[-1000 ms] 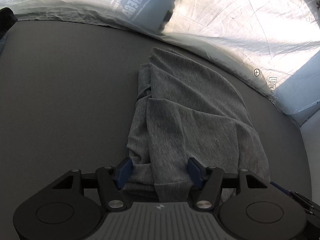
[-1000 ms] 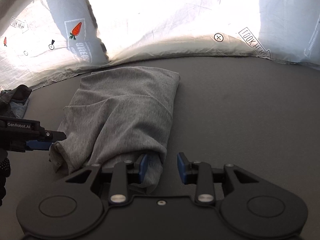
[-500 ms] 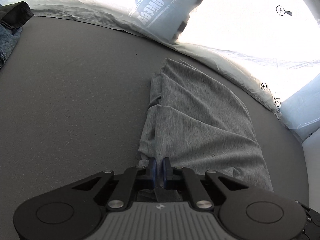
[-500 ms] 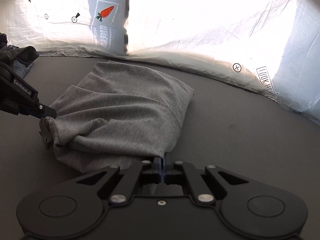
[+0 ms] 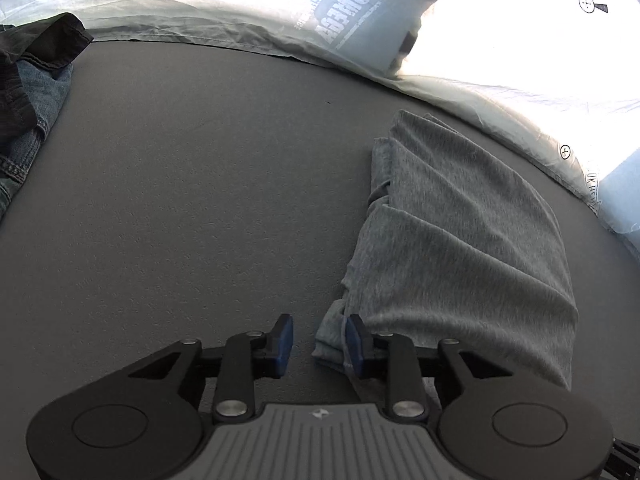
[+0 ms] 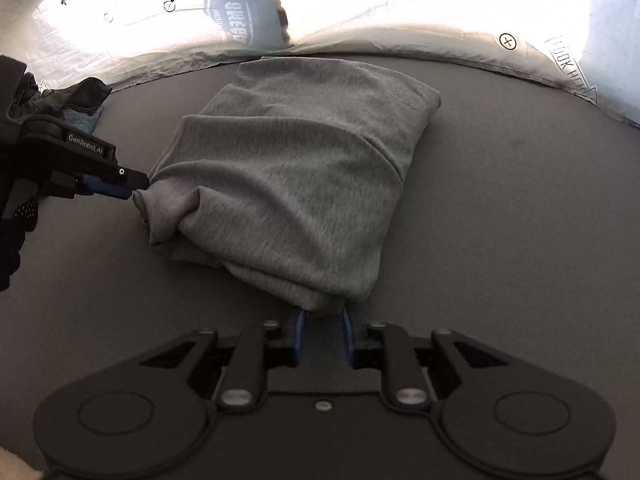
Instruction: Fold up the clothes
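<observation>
Left gripper (image 5: 316, 338): jaws parted to a moderate gap, holding nothing. The right-hand blue pad touches the near-left corner of the grey garment (image 5: 460, 240); the other pad stands over bare surface. From the right wrist view, this gripper (image 6: 134, 186) sits at the garment's left edge, tips against the bunched corner.

Right gripper (image 6: 323, 334): jaws parted to a narrow gap. The near corner of the grey garment (image 6: 296, 184) lies right at the fingertips; whether cloth reaches between the pads cannot be determined.

Garment position: folded into a rough rectangle, lying flat on the dark grey worktop (image 6: 500, 220), with soft creases across the top layer and a rounded fold along its right side. Its far edge lies close to the white printed sheet (image 6: 440, 8) bordering the worktop.

Left of the garment, well apart from it, a pile of denim and dark clothing (image 5: 28, 92) rests at the worktop edge.
</observation>
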{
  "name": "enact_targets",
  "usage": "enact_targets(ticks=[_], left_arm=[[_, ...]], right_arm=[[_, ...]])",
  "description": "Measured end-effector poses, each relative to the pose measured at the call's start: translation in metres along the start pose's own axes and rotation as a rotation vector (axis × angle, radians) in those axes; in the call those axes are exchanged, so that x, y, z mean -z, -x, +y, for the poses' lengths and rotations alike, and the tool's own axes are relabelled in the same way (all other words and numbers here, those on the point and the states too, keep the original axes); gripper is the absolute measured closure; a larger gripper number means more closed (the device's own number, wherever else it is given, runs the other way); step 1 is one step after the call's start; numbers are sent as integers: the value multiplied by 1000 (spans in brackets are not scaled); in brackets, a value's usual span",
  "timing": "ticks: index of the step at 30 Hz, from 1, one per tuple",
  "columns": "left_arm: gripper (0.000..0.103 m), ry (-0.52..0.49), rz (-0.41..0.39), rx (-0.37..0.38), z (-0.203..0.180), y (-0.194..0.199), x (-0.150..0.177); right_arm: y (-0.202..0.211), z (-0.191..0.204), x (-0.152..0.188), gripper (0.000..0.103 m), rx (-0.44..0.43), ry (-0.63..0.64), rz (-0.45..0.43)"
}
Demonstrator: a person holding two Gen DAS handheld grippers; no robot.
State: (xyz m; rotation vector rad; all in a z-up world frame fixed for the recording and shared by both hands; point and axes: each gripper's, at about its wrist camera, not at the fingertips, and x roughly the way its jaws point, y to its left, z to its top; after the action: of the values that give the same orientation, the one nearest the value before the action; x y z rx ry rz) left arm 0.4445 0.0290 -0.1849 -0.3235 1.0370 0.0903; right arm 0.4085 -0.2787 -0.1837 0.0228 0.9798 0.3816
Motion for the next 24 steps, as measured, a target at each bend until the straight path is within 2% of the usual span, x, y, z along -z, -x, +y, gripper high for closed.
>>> enact_targets(ticks=[1, 5, 10, 13, 18, 21, 24], left_arm=[[61, -7, -2, 5, 2, 1, -3], [34, 15, -32, 99, 9, 4, -12], [21, -29, -47, 152, -6, -6, -28], [20, -58, -32, 155, -13, -20, -38], [20, -73, -5, 146, -14, -39, -47], [20, -83, 11, 152, -15, -48, -50], [16, -101, 11, 151, -19, -52, -48]], right_arm=[[2, -8, -4, 76, -13, -58, -5], [3, -45, -14, 67, -138, -350, -29], [-7, -73, -21, 62, -313, -633, -37], [-10, -78, -28, 58, -362, -690, -29], [1, -78, -41, 54, -406, -678, -23], [10, -81, -49, 53, -392, -672, -80], [2, -85, -58, 44, -328, -623, -96]])
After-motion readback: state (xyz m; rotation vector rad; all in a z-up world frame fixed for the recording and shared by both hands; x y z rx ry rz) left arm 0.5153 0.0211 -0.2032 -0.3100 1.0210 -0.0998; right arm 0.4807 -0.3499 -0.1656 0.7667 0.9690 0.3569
